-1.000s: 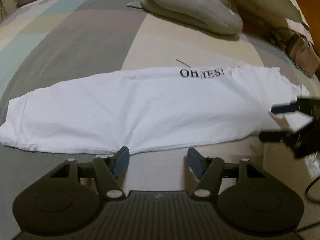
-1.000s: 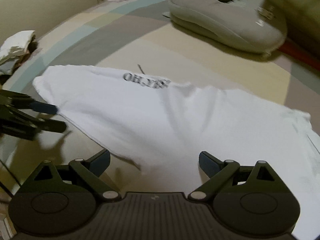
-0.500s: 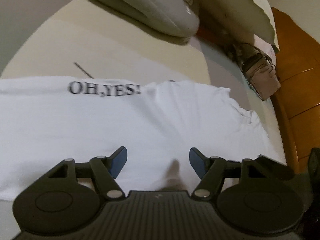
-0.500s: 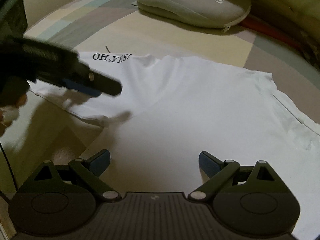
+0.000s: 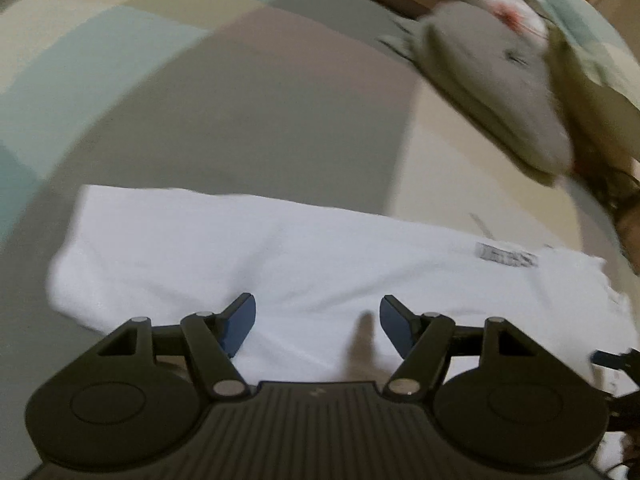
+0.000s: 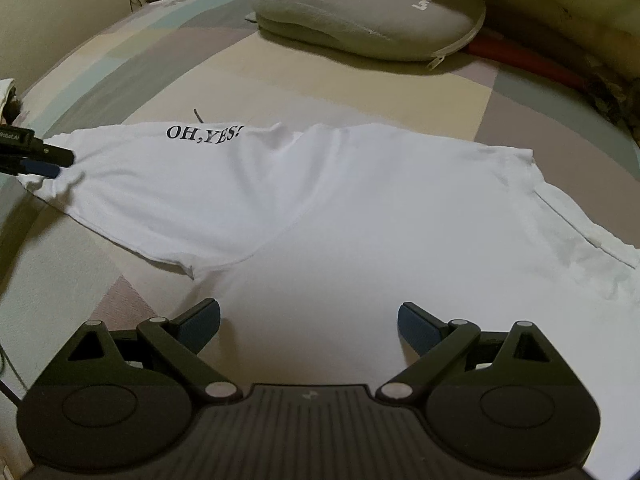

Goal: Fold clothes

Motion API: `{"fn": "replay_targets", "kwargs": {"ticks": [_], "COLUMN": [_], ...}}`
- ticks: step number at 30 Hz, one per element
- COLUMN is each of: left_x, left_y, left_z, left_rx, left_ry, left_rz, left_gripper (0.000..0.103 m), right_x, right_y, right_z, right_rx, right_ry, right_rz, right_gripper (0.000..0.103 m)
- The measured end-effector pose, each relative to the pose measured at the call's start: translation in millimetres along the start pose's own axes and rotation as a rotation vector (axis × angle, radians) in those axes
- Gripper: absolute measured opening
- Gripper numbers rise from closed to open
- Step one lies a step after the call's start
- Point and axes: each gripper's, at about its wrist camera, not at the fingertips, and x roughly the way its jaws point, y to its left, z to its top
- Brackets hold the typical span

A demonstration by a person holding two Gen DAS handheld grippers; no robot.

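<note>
A white shirt (image 6: 360, 208) lies flat on a bed (image 6: 360, 92) with big squares of colour. It has been folded into a long strip already, and the words OH, YES! (image 6: 204, 136) show near its far edge.

Start on the left. The left gripper (image 5: 316, 320) hangs just over the near edge of the shirt (image 5: 280, 256), close to the shirt's left end. Its jaws have just been opening a bit, and they stand apart with nothing in them. The cloth is under them, not pinched. I think it is there because that end is the one to lift next. This view is blurry, so small things are hard to see.

Go to the right. The right gripper (image 6: 308, 320) hangs over the wide, smooth part of the shirt. Its jaws are wide apart too and hold nothing. Far off to its left, the tips of the left gripper (image 6: 52, 162) poke in by the shirt's end.

Beyond both grippers, a gray cushion (image 6: 368, 16) with a hole in it sits at the back of the bed, well away from the shirt. That leaves room to fold.

The shirt is still long, so I think one more fold, end to end, is left.
</note>
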Motion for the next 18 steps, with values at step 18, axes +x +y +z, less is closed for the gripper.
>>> {"fn": "replay_targets", "kwargs": {"ticks": [18], "left_x": [-7.8], "left_y": [3.5], "left_z": [25.1], "left_rx": [0.062], "left_ry": [-0.187], "left_rz": [0.198], "left_gripper": [0.073], "right_x": [20.4], "right_y": [44.7], "right_z": [61.9], "right_rx": [-0.096], "right_ry": [-0.024], "right_rz": [0.112], "right_gripper": [0.099]}}
